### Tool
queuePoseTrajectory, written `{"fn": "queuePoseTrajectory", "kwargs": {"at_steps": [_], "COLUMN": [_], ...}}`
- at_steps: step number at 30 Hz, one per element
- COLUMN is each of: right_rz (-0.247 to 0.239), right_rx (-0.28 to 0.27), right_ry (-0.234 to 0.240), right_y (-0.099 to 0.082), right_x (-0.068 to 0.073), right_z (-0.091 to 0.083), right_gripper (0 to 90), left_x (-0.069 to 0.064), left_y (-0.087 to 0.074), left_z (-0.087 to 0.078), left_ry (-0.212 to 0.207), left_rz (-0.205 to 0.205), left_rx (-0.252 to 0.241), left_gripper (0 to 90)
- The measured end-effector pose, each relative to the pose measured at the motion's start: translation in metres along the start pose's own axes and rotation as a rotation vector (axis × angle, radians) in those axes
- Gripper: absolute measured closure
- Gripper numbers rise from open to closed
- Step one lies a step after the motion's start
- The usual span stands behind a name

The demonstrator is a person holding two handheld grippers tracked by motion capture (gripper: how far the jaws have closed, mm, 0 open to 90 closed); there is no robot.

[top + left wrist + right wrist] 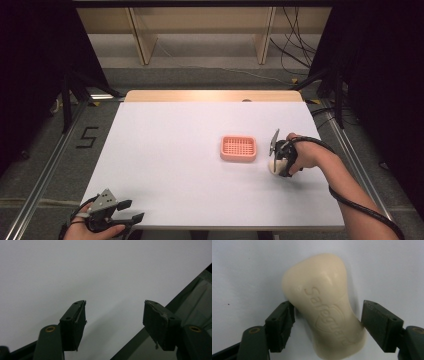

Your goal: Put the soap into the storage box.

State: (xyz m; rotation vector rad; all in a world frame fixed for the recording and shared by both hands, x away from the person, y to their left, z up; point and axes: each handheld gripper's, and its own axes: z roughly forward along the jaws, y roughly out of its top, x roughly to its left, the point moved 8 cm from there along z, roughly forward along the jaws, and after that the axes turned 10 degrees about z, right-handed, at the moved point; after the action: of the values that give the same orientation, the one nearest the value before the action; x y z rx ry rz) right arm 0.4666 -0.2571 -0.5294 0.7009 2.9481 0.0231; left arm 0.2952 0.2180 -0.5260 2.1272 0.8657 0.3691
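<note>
1. White tabletop [165, 165] runs under everything, with dark curtains at both sides and a grey floor with cables beyond the far edge

2. On it lies a cream soap bar [325, 307], right of centre, just beside a pink slotted soap dish [238, 148] but apart from it. In the right gripper view the bar lies flat, its embossed face up, slanting across the gap between the two black jaws

3. The right gripper [327, 320] straddles the bar with its jaws wide. One pad looks to be touching the bar's edge and the other stands at or just off the opposite edge, so I judge the soap bracketed but not yet clamped

4. The left gripper [113, 315] rests at the near left corner of the table, jaws well apart with nothing between them, over bare white surface and the table's edge

5. To do the grasp well, I would centre the jaws on the bar's narrowed waist, where both pads can meet its sides squarely. Close slowly: soap is probably slick, and a skewed pinch could squirt it out sideways. Keep the pads low on its sides before lifting toward the dish

6. Hard to make out: in the high view the hand and gripper cover most of the bar. The bar's near end is cut off at the bottom of the right gripper view, and whether the second pad makes contact I cannot tell
</note>
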Motion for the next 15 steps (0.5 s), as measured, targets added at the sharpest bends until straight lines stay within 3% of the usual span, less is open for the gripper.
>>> {"fn": "queuePoseTrajectory", "kwargs": {"at_steps": [12, 15], "right_rz": [0.026, 0.064], "right_rx": [0.023, 0.028], "right_ry": [0.037, 0.043], "right_y": [-0.0014, -0.0016], "right_x": [0.0026, 0.0044], "right_z": [0.0029, 0.0025], "right_gripper": [42.8, 47.1], "left_x": [0.0013, 0.0004], "left_y": [-0.0012, -0.0001], "left_z": [-0.0009, -0.0003], "left_ry": [0.004, -0.002], "left_rz": [0.011, 0.006], "left_rx": [0.016, 0.003], "left_gripper": [34.5, 34.5]}}
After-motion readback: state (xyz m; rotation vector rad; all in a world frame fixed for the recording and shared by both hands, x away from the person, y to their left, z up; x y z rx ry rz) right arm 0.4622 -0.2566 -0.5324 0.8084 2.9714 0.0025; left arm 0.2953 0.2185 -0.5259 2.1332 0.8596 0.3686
